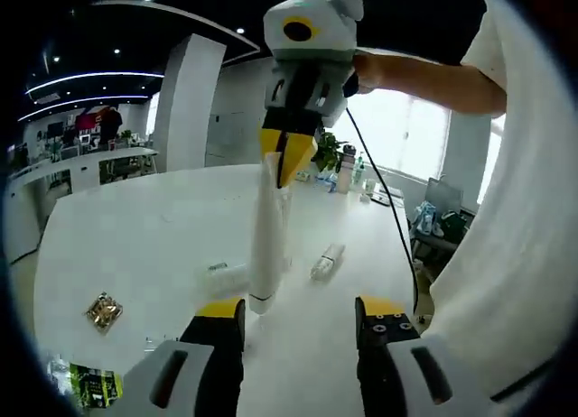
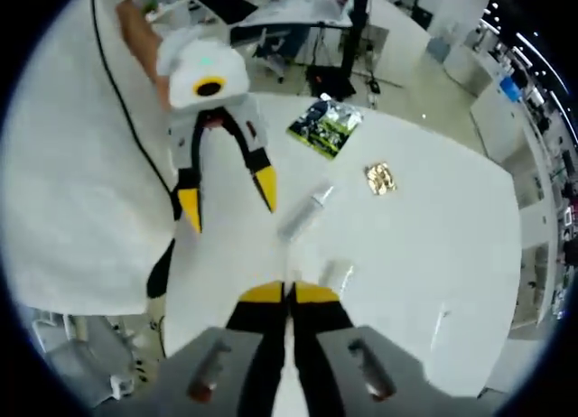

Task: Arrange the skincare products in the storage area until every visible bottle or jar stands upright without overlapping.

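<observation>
While the right tool (image 1: 287, 160) pinches a white tube (image 1: 268, 245) by its top to stand it on the bench (image 1: 135, 245), the left tool (image 1: 298, 322) waits, spread.

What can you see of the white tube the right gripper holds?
The tube is tall, slim, plain white, plastic-looking, with a dark seam above a short cap at the bottom. It stands upright, cap down on the white table. The right gripper is shut on its flattened top end. A small clear bottle lies just behind its base; contact unclear.
</observation>
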A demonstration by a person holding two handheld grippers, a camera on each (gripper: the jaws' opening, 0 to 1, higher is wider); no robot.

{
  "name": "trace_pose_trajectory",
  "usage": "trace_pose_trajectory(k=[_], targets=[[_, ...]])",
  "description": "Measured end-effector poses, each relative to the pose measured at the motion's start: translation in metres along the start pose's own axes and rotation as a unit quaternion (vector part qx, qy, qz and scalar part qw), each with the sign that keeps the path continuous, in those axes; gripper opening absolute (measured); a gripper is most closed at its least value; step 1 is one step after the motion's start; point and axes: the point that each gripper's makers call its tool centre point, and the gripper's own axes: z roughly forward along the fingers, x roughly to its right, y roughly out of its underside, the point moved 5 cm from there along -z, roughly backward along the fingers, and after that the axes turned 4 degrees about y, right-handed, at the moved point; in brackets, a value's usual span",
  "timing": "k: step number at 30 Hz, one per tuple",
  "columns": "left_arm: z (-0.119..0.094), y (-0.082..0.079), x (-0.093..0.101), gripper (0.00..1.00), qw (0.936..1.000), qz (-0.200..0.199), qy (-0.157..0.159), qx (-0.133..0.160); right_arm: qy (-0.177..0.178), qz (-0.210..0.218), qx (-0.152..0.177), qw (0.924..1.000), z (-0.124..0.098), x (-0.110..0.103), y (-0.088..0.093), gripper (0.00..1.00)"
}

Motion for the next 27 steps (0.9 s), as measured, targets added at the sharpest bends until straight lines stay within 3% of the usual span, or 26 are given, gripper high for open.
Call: trace_pose_trajectory(k=[10, 15, 20, 27], targets=[[-0.023, 0.000, -0.031, 0.50, 0.9980, -0.030, -0.052, 0.019, 0.033, -0.008, -0.014, 0.9993, -0.008, 0.072, -0.009, 0.00], [-0.033, 0.006, -0.028, 0.50, 0.9980, -0.009, -0.060, 0.016, 0.039, -0.002, -0.026, 0.9989, -0.006, 0.107, -0.006, 0.00], [-0.046, 0.016, -0.032, 0.50, 0.9939, -0.054, -0.091, 0.032, 0.036, 0.008, -0.041, 0.9985, -0.001, 0.140, 0.000, 0.00], [-0.053, 0.026, -0.029, 0.50, 0.9935, -0.061, -0.093, 0.024, 0.028, 0.017, -0.067, 0.9972, 0.014, 0.165, 0.009, 0.00]])
